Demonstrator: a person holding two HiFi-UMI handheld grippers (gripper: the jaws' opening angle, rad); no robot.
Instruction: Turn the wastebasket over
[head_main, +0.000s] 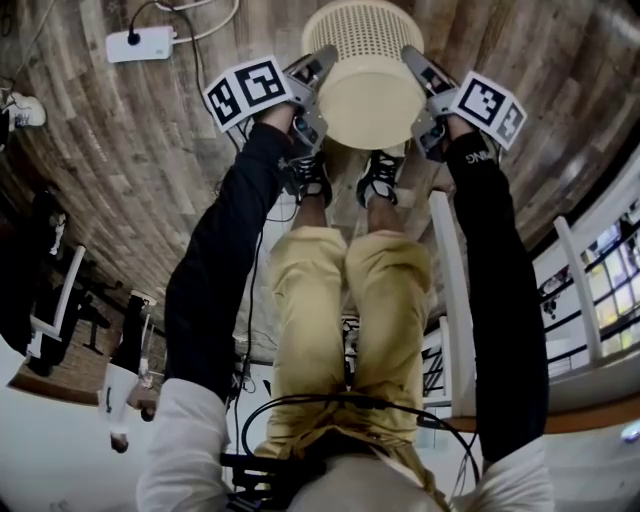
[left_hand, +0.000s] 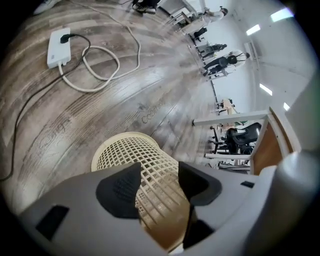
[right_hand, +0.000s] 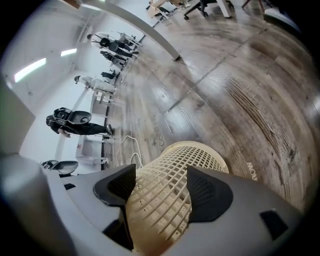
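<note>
The person's tan trousers (head_main: 340, 300) fill the middle of the head view, with black sleeves (head_main: 230, 250) running up either side to the two claws at the top of the frame. The left claw (head_main: 314, 95) stands wide open and released. Its pads sit on either side of the wastebasket (head_main: 370, 95) wall, with nothing clamped. The right claw (head_main: 428, 98) does the same on the basket's right side. It is spread wide and loose, and lattice shows between its pads in its own view. The cream wastebasket sits at the top centre of the head view, just beyond the shoes (head_main: 380, 180), between the two claws. It is upside down — solid bottom up toward the camera, open rim down on the wooden floor (head_main: 150, 150). Farther off, at the upper left of the left gripper view, a white power strip (left_hand: 59, 47) lies on the floor with a looped cable (left_hand: 100, 67).
</note>
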